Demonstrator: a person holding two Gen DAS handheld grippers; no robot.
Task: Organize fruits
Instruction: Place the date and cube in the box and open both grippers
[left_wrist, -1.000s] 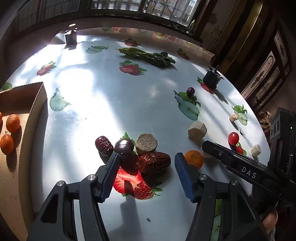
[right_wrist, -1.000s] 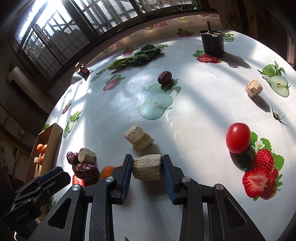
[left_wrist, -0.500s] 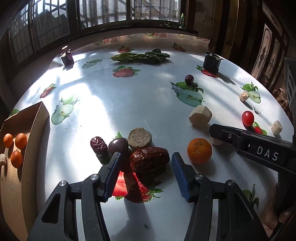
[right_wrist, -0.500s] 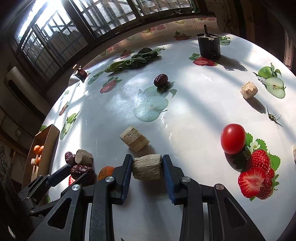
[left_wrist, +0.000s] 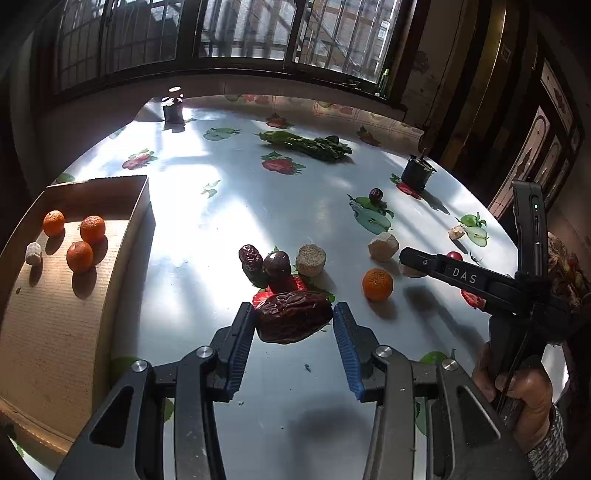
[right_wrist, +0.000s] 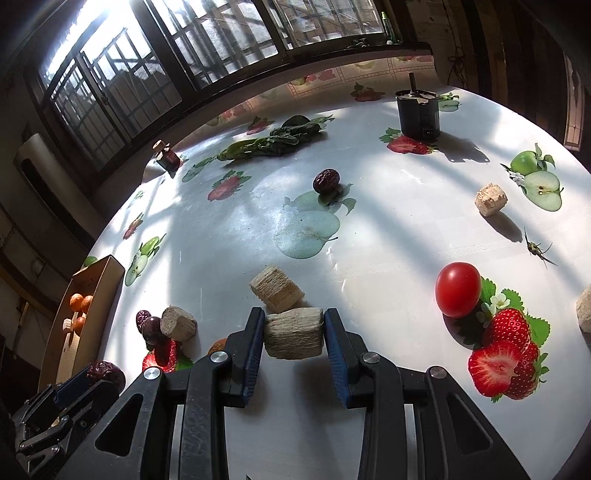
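Note:
My left gripper (left_wrist: 294, 320) is shut on a large wrinkled dark red date (left_wrist: 293, 316) and holds it above the table. My right gripper (right_wrist: 294, 334) is shut on a tan fibrous block (right_wrist: 294, 333). The cardboard tray (left_wrist: 55, 332) at the left holds three small oranges (left_wrist: 79, 256) and a pale chunk. On the table lie a loose orange (left_wrist: 377, 284), a smaller date (left_wrist: 251, 259), a dark round fruit (left_wrist: 277, 263) and a red tomato (right_wrist: 457, 289).
Other tan blocks (right_wrist: 276, 288) lie scattered. A bunch of greens (right_wrist: 275, 141), a black pot (right_wrist: 418, 112), another date (right_wrist: 325, 180) and a small dark jar (right_wrist: 168, 158) sit farther back. An insect (right_wrist: 535, 248) sits at the right.
My left gripper closed on the large date and lifted it off the pile, and its view swung towards the tray. My right gripper kept its hold on the block.

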